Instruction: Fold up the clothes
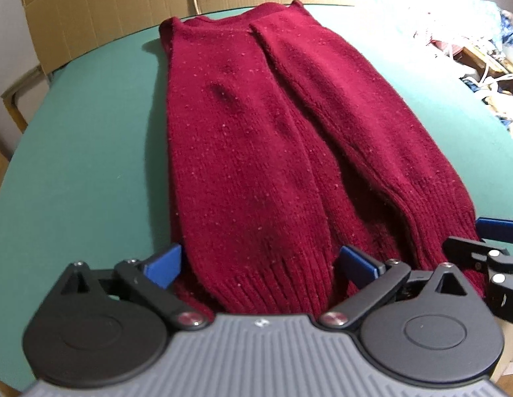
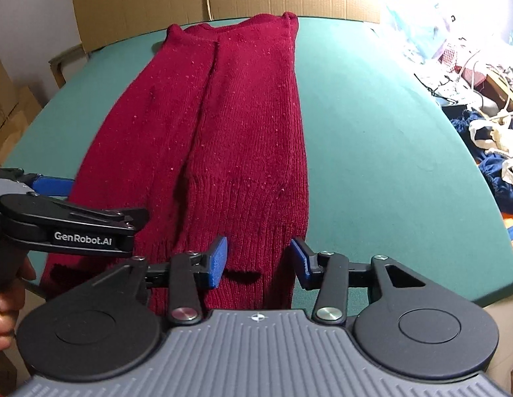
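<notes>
**Two grippers line up at the hem of a half-folded red sweater**

Cardboard boxes [image 1: 101, 10] stand behind a green desk [image 1: 91, 132], with a clutter of cloth and cables [image 2: 481, 99] off to its right side. On the desk lies a dark red knit sweater [image 1: 256, 125], already narrowed into a long strip with its sides folded inward. Its long axis runs straight away from both cameras: the neck end lies at the far edge of the desk, the ribbed hem [image 1: 273, 281] at the near edge, directly beneath the tools.

The left gripper [image 1: 261, 264] sits at the hem's left part, its jaws spread wide on either side of the ribbed band, the blue pads clear of the knit and gripping nothing. The right gripper [image 2: 259, 261] sits at the hem's right part, its jaws about half open with the cloth between them but not pinched, from what the right wrist view shows. A hand [image 2: 6, 301] holding the left tool is visible at that view's edge.

Both grippers are equally near the hem and side by side, so the likely next move is to close on the near edge and carry it toward the neck, folding the strip across its length. Uneven grips would skew the fold.
</notes>
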A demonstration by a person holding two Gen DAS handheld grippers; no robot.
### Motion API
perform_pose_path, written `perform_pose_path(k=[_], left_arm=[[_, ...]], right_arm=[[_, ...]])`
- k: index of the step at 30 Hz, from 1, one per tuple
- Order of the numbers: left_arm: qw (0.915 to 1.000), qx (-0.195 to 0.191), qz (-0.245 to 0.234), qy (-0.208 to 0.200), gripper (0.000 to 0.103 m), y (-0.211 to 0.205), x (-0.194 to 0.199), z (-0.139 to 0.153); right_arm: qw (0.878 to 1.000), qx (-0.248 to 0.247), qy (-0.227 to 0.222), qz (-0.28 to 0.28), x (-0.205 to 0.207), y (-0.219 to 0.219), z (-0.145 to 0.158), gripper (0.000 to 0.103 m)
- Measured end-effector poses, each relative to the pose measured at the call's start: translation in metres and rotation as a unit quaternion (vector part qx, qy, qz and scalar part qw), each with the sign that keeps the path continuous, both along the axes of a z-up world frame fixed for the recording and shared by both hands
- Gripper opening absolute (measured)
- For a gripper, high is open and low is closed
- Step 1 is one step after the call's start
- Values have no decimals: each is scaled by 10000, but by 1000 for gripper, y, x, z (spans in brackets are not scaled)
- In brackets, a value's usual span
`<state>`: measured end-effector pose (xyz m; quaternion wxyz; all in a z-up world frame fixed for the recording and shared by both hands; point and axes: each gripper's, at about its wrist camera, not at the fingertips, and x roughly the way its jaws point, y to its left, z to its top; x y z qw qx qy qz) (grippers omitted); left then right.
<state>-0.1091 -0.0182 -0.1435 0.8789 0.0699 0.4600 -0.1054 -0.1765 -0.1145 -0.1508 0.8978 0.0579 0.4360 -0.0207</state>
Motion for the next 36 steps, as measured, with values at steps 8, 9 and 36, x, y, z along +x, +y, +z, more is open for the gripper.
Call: perform_pose_path(k=[8,9,36], left_arm=[[9989,-296,239,256,100,64,-13,3],[9985,-342,300,305,101,71,-14,2],[9878,-1225,-543,791,68,59,-7,6]], right_arm=[[9991,311,200,-221,-15,-39,10,46],[9989,339,259,-212,-16,-42,8,46],[9886,1304,495,566,4,-49,-5,54]])
